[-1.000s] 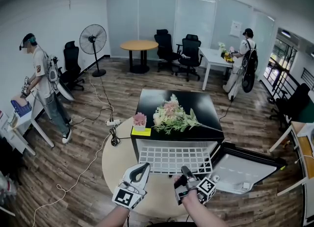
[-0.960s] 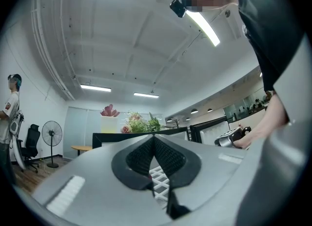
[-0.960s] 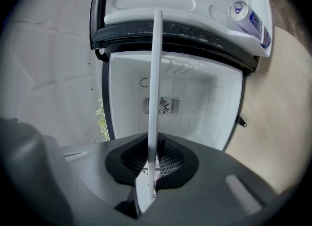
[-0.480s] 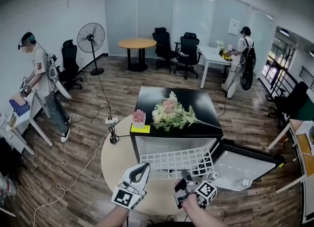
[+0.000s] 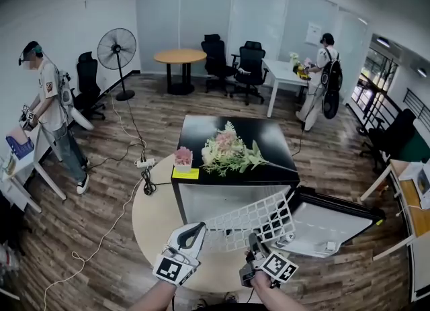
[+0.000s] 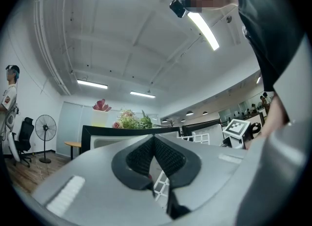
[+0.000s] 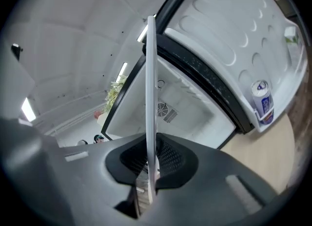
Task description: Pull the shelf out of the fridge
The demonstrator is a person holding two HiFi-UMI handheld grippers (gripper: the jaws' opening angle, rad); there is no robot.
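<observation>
The shelf (image 5: 250,217) — tilted at lower centre, in front of the fridge (image 5: 269,135) — is clamped by the right gripper (image 5: 254,240); the left gripper (image 5: 195,230) is closed, empty. Held by one edge, it could be twisted loose.

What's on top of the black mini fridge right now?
On the black mini fridge: a bouquet of pale pink flowers with green leaves, a small pink potted plant, and a flat yellow pad in front of it. The surface beneath the bouquet is covered.
</observation>
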